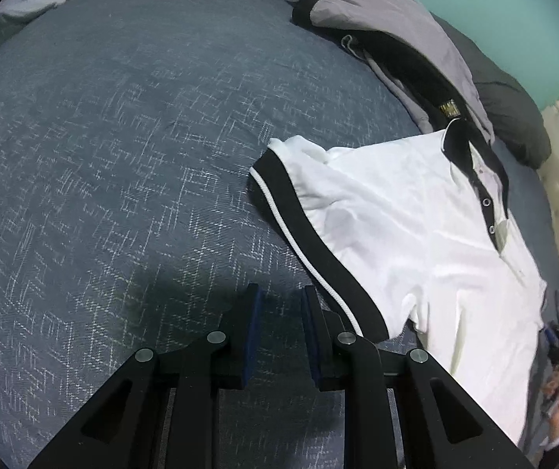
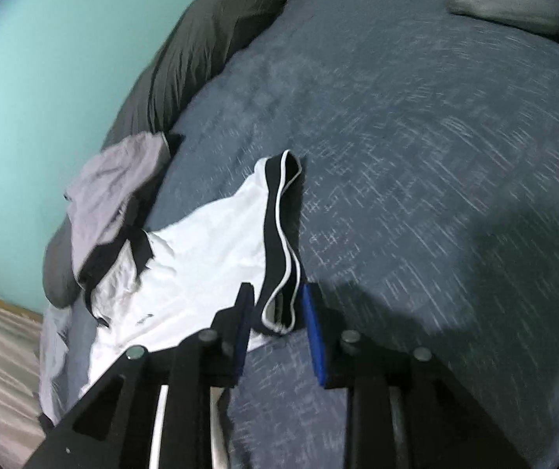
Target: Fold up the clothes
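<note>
Right wrist view: right tool (image 2: 275, 312) spread astride the polo shirt (image 2: 201, 258) black-trimmed sleeve (image 2: 279, 234), lower centre, unpinched, poised for folding inward; left tool (image 1: 279, 312) parted, empty, over the bed (image 1: 123, 156).

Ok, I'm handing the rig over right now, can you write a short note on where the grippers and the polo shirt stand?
Left gripper: slightly open, empty, over the blue bedspread beside the shirt's black side band.
Right gripper: open, the band's folded end lies between its fingers, not pinched.
White polo shirt: on the bed, button placket up, one side doubled over along the black band.
Grey garment: unfolded, beyond the collar by the dark pillow.
Done: seemingly one side fold.
Left: the remaining folds, then the grey garment.
</note>
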`<state>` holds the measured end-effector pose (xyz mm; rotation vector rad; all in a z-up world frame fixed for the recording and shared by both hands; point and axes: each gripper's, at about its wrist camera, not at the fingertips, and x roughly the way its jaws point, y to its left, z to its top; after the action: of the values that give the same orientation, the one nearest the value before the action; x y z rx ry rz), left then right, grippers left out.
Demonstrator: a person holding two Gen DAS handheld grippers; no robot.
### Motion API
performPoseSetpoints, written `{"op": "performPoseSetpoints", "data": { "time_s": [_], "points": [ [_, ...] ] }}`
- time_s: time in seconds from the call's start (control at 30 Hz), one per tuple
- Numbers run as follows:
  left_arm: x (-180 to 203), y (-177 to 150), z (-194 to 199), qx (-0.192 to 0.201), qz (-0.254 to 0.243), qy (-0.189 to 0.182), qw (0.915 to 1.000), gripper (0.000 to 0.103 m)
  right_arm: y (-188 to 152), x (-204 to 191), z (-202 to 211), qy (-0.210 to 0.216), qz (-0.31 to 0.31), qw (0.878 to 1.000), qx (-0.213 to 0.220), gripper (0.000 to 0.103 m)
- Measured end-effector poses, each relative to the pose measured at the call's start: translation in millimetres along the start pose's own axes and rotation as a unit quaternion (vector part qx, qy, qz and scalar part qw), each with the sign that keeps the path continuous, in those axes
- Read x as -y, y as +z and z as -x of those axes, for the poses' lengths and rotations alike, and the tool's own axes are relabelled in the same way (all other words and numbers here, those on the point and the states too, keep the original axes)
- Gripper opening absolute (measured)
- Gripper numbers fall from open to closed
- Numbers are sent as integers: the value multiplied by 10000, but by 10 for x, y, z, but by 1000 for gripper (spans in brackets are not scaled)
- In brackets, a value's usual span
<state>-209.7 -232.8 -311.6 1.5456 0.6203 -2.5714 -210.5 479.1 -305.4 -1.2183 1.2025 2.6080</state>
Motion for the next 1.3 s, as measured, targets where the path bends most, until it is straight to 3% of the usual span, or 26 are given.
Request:
{"op": "performPoseSetpoints", "data": {
  "time_s": [0.23,0.53,0.63,0.73,0.93,1.3],
  "points": [
    [95,10,-80,80,-62,142,9998,22,-382,101,302,603,-404,9971,225,26],
    [298,165,-32,271,-92,129,9995,22,-730,71,394,923,-147,9954,222,26],
    [428,239,-73,292,-131,91,9994,25,-749,62,412,1069,-117,9941,160,26],
    [546,268,-98,294,-148,34,9995,35,-781,39,457,1149,-10,9931,238,26],
    [758,350,-243,255,-161,12,9995,44,-809,36,440,1252,38,9919,203,26],
    [642,445,-161,352,235,-107,9990,47,-808,21,430,1316,26,9911,214,26]
  ]
}}
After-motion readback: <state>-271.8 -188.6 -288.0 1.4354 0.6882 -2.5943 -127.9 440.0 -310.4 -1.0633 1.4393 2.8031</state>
